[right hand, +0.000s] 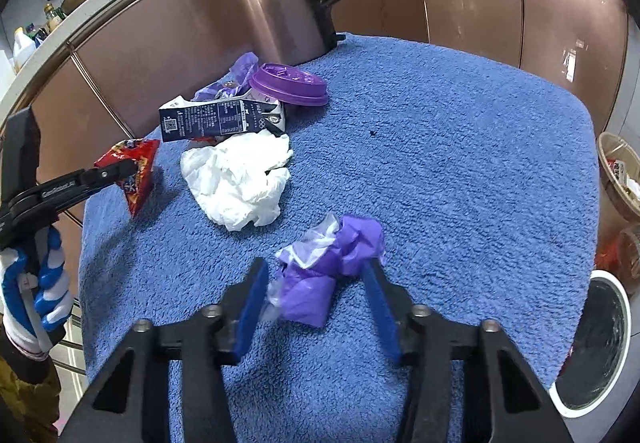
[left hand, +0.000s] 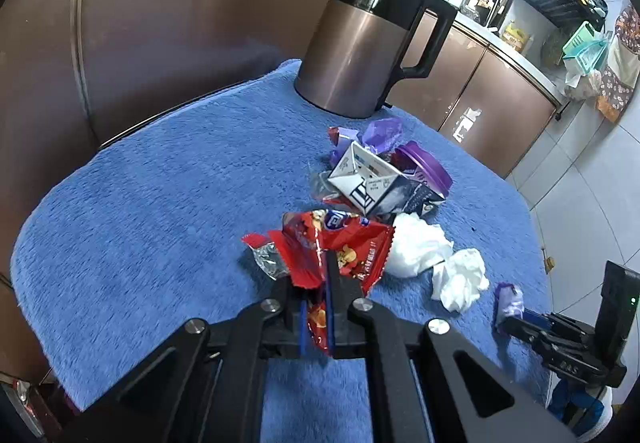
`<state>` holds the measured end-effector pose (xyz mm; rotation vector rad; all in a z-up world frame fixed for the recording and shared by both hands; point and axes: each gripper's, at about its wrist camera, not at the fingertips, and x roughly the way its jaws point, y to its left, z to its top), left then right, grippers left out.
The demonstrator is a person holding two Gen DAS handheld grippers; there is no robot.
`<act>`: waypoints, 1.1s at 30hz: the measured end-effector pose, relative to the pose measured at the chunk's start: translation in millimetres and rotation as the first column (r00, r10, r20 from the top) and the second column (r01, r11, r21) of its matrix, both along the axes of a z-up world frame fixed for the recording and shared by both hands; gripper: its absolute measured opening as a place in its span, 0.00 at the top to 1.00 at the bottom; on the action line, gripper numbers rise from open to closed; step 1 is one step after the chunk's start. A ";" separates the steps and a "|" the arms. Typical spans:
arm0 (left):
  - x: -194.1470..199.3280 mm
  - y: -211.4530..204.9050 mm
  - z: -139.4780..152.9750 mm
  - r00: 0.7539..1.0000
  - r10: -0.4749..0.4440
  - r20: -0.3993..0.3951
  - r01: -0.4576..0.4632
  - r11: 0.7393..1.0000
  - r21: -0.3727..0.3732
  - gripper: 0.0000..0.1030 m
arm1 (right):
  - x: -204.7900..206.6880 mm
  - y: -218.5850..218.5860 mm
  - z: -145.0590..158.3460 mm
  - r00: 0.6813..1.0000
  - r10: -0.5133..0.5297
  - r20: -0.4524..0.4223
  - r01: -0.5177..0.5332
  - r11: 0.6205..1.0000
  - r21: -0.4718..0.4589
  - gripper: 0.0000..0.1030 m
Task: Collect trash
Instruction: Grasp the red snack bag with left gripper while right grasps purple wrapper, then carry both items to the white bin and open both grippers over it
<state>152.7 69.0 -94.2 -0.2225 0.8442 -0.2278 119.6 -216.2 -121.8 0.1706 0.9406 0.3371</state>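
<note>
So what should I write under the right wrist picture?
Right gripper straddling a crumpled purple wrapper on the blue towel.

Both feeds look evenly lit to me, cool indoor light from overhead, nothing dim. I see soft short shadows under the white tissue (right hand: 240, 179) and the red snack wrapper (right hand: 136, 171). Glare patches on the brown cabinet doors (right hand: 572, 55) and a bright streak down the kettle (left hand: 360, 55). Heavy fisheye bend: cabinet edges curve, dark vignette in all corners. Centre is sharp on the blue towel (left hand: 160, 203); left view's hand-held gripper (left hand: 316, 283) base looks soft close up.
</note>
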 end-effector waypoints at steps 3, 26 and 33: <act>-12.2 4.3 4.1 1.000 0.013 0.001 -0.013 1.000 -0.004 0.94 | -2.6 -1.7 0.1 1.000 0.001 0.007 -0.001 1.000 0.014 0.71; -74.4 -135.0 88.3 0.960 -0.258 0.109 0.256 0.966 0.032 0.94 | -117.7 -127.9 59.7 0.943 -0.238 0.234 0.217 0.970 0.112 0.72; -75.7 -274.4 80.5 0.868 -0.493 0.060 0.489 0.869 0.074 0.94 | -150.0 -222.5 30.0 0.868 -0.471 0.161 0.457 0.882 0.116 0.72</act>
